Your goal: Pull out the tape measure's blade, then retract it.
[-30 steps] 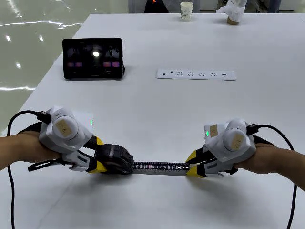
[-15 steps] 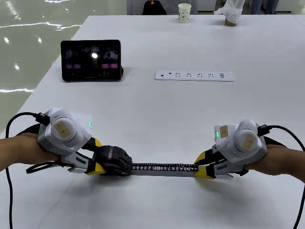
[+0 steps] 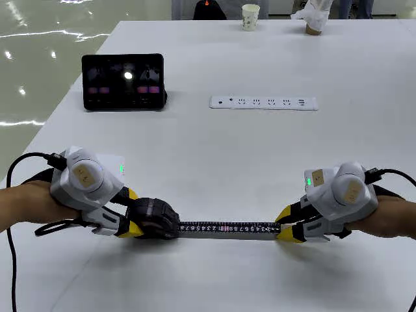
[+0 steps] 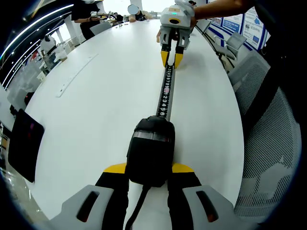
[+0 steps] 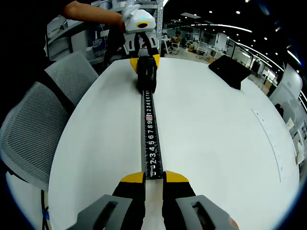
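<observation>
Partly hidden in the head view, one tape measure [image 3: 154,218] lies on the white table [image 3: 214,162], its black case clamped between the jaws of the left claw [image 3: 133,212], whose yellow tips cover its rear. One blade [image 3: 227,228] runs flat along the table from the case to the right claw [image 3: 285,225], which is closed on the blade's tip; the end hook is out of sight between the jaws. Farther back sit one tablet [image 3: 123,80], one power strip [image 3: 263,103] and one paper cup [image 3: 250,16].

Seen from the left gripper view, the case [image 4: 151,151] sits gripped between the two jaws, and the blade [image 4: 165,93] stretches away to the right claw [image 4: 171,58].

Seen from the right gripper view, the numbered blade [image 5: 151,134] starts at the pinched jaws and leads to the case [image 5: 145,72], where the far digits blur
</observation>
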`<act>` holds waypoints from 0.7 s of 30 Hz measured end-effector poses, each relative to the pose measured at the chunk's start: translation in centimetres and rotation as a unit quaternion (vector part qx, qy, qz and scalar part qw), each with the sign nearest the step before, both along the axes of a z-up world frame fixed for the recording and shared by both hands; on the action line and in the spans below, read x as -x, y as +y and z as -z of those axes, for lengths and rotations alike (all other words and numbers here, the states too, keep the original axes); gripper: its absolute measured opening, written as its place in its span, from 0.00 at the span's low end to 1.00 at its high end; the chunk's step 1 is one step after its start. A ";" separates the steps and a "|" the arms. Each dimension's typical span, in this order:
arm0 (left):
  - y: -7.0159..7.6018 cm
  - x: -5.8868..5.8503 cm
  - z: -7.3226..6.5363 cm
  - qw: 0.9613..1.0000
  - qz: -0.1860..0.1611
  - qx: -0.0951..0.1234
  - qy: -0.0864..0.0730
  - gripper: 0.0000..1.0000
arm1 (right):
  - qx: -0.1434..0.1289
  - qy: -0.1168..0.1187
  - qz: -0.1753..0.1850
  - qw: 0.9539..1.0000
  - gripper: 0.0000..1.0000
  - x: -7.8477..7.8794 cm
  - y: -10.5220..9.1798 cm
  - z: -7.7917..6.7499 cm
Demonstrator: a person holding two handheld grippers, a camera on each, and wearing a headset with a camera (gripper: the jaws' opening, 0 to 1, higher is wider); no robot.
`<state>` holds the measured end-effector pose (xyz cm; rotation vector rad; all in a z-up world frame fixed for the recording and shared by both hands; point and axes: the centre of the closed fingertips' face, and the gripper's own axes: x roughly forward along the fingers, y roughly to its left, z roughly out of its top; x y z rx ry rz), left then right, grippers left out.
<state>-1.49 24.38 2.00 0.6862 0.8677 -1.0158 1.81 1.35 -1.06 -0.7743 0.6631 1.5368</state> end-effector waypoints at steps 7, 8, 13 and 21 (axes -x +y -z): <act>0.4 -0.4 0.3 1.000 0.000 0.000 0.000 0.25 | 0.006 0.000 0.005 1.000 0.09 -0.2 -1.2 0.1; 0.4 -0.4 0.3 1.000 0.000 -0.001 0.001 0.25 | 0.006 0.001 0.006 1.000 0.09 -0.2 -1.4 0.1; 0.4 -0.4 0.3 1.000 0.000 -0.001 0.001 0.25 | 0.009 0.000 0.009 1.000 0.09 -0.3 -2.1 0.0; 0.2 -0.2 0.2 1.000 0.001 -0.002 0.001 0.25 | 0.014 0.000 0.016 1.000 0.09 -0.4 -3.4 -0.1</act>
